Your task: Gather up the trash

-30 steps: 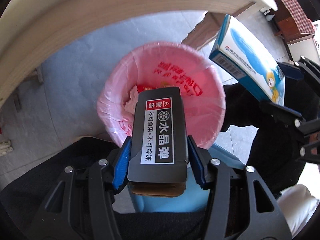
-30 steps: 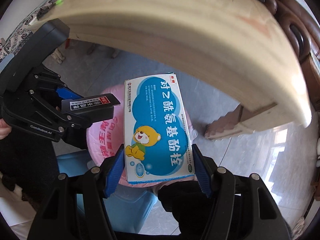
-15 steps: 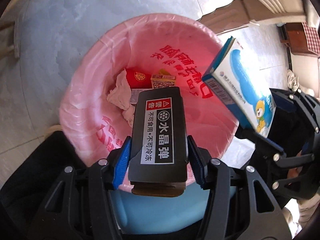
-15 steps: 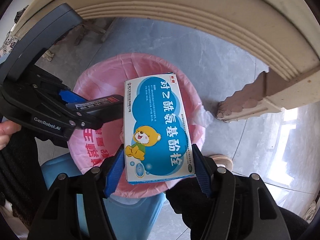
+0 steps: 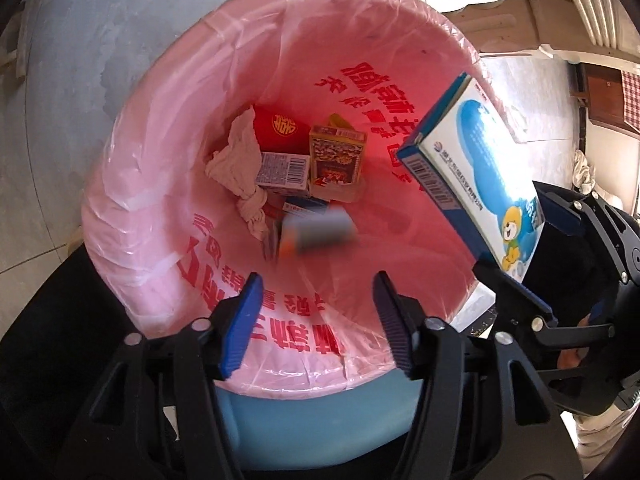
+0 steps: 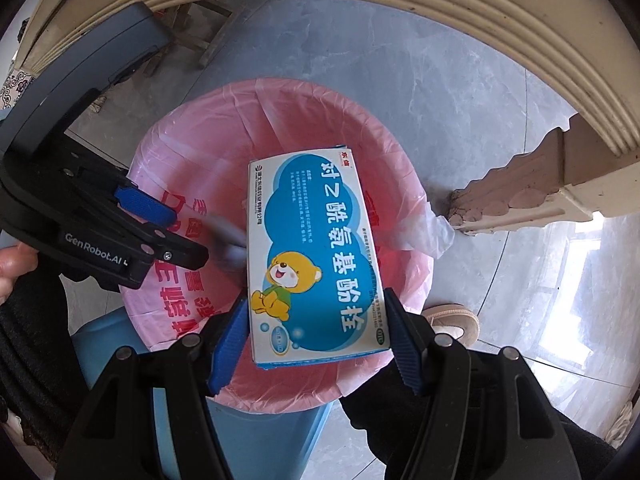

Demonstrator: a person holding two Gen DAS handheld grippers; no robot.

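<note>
A blue bin lined with a pink bag (image 5: 132,184) fills the left wrist view. My left gripper (image 5: 317,280) hangs over its near rim with its jaws opening and nothing between them. Below it a dark box (image 5: 316,232) drops into the bag, blurred by its fall. My right gripper (image 6: 316,300) points down over the pink bag (image 6: 192,152), shut on a blue and white medicine box (image 6: 312,248) with a cartoon bear. That medicine box (image 5: 472,172) shows at the right of the left wrist view. The left gripper (image 6: 192,236) reaches in from the left of the right wrist view.
In the bag lie a crumpled tissue (image 5: 240,164), a red packet (image 5: 280,128), a yellow box (image 5: 338,156) and a small barcoded box (image 5: 284,168). A cream table edge (image 6: 480,20) arcs overhead, its carved leg (image 6: 520,200) right of the bin. A shoe (image 6: 452,320) rests on the grey tiles.
Both grippers have sunk closer to the bin. The left gripper has let go of the dark box, which is falling into the bag. The right gripper still holds the medicine box.
</note>
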